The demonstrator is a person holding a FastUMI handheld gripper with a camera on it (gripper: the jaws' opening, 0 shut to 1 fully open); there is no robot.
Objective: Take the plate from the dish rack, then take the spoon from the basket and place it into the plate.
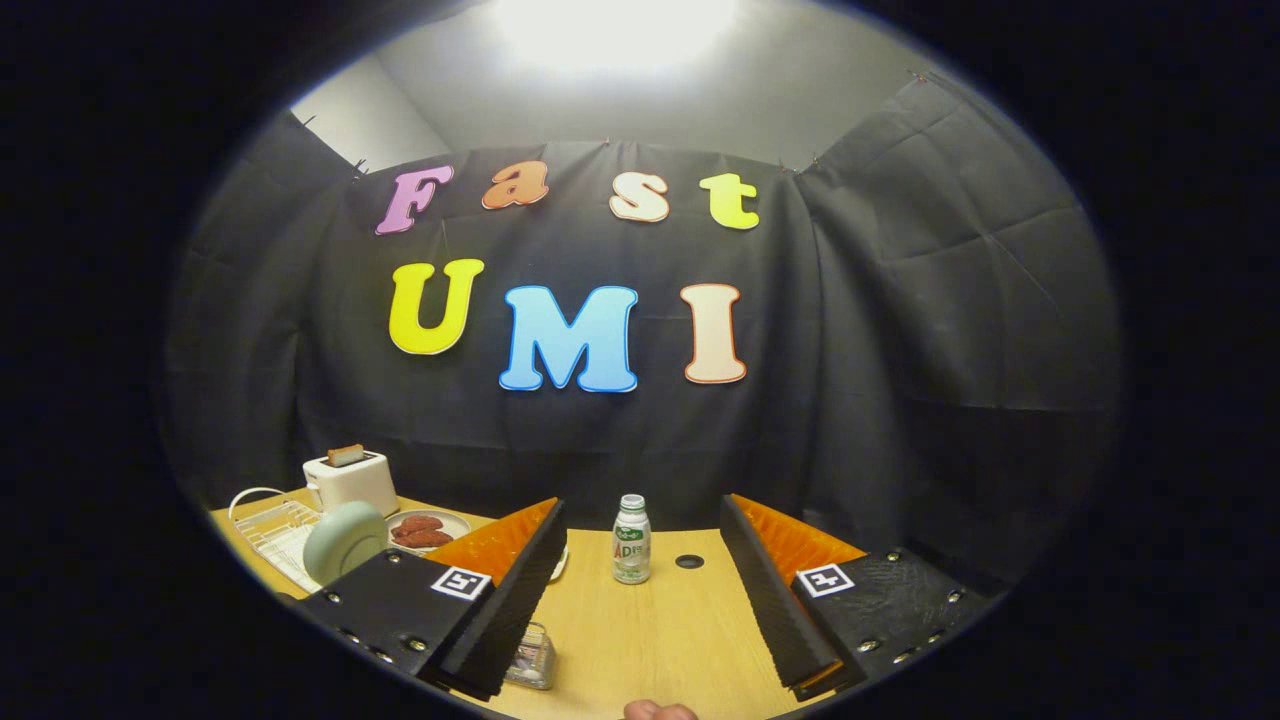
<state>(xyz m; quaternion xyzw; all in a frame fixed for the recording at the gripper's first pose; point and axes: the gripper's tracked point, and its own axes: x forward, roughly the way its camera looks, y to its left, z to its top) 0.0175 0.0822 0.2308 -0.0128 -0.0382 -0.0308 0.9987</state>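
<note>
A pale green plate (344, 541) stands on edge in the white wire dish rack (272, 528), to the left of my left finger and beyond it. My gripper (640, 655) is open above the wooden table (660, 620), with nothing between its fingers. A small clear container (532, 658) sits just right of the left fingertip, partly hidden by it; I cannot tell what it holds.
A white toaster (350, 480) with a slice of bread stands behind the rack. A small plate with reddish food (426, 530) lies beside it. A small bottle (631, 538) stands upright ahead between the fingers, near a round hole (689, 561) in the table. A fingertip (660, 711) shows nearest me.
</note>
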